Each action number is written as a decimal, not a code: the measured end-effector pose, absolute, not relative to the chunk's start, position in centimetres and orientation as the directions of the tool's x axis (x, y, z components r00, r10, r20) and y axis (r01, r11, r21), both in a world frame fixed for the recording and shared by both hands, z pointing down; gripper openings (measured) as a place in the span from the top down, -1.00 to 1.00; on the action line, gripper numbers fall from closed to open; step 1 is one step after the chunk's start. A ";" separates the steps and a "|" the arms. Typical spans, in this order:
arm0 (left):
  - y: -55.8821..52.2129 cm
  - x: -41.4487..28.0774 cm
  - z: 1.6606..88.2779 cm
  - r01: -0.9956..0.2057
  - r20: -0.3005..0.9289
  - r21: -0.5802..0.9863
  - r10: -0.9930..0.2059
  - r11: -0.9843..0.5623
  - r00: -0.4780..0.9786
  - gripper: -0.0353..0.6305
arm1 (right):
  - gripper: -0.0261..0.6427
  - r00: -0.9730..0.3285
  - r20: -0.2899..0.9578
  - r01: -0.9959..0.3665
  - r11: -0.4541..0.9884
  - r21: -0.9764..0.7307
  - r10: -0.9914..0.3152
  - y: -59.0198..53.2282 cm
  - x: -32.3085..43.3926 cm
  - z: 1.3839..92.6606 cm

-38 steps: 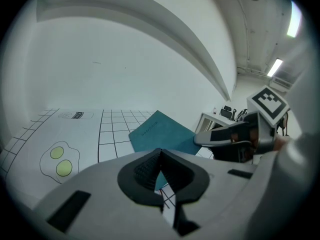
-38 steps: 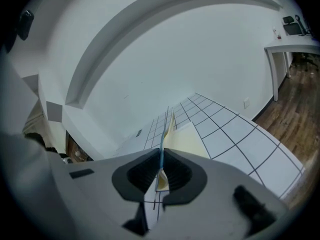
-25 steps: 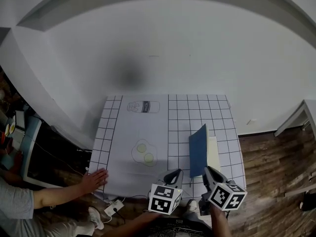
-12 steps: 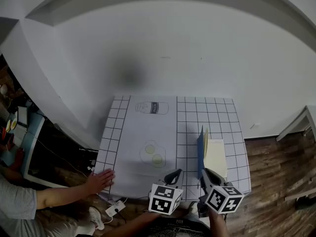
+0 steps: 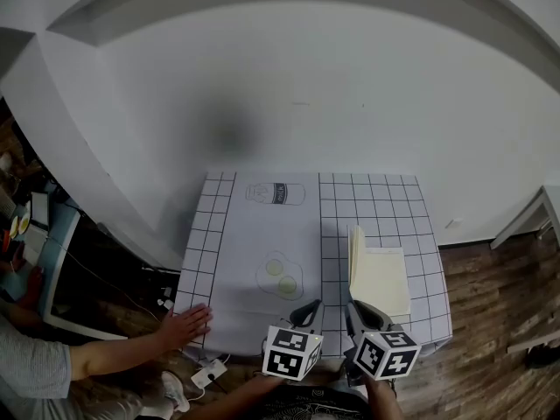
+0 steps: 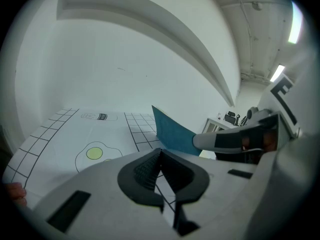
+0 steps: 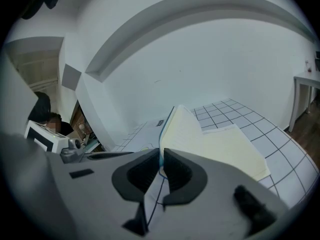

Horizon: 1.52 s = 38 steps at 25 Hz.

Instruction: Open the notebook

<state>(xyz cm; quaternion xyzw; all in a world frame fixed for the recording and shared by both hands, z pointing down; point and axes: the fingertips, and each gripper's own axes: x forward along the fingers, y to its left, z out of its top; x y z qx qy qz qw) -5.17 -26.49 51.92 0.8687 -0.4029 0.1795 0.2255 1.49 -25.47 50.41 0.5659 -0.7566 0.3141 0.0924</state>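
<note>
The notebook [image 5: 382,278] lies on the right side of the checked mat [image 5: 254,234], its cream pages showing. Its blue cover [image 5: 354,259] stands nearly upright along the left edge of the pages. My right gripper [image 5: 355,307] is shut on the near bottom corner of that cover [image 7: 182,129], and the thin blue edge sits between the pads of the gripper [image 7: 161,159]. My left gripper [image 5: 308,308] hangs just left of it over the mat's front edge, shut on nothing [image 6: 160,156]. In the left gripper view the cover's blue outside [image 6: 172,131] rises beside the right gripper's finger [image 6: 225,140].
A fried egg drawing [image 5: 280,275] and a can drawing [image 5: 275,193] are printed on the mat's plain strip. A person's hand [image 5: 188,324] rests on the front left corner. A white power strip [image 5: 210,374] lies on the floor below. A white desk [image 5: 525,221] stands at the right.
The right gripper has moved left with the cover, swinging it up from showing its blue face to standing nearly upright with the cream inside showing. The left gripper shifted slightly.
</note>
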 end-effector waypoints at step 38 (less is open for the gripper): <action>-27.1 -12.2 53.9 -0.800 0.534 0.228 -0.615 -0.555 0.580 0.86 | 0.78 -0.352 0.703 -0.934 0.283 -0.219 -0.618 -26.0 -6.2 61.1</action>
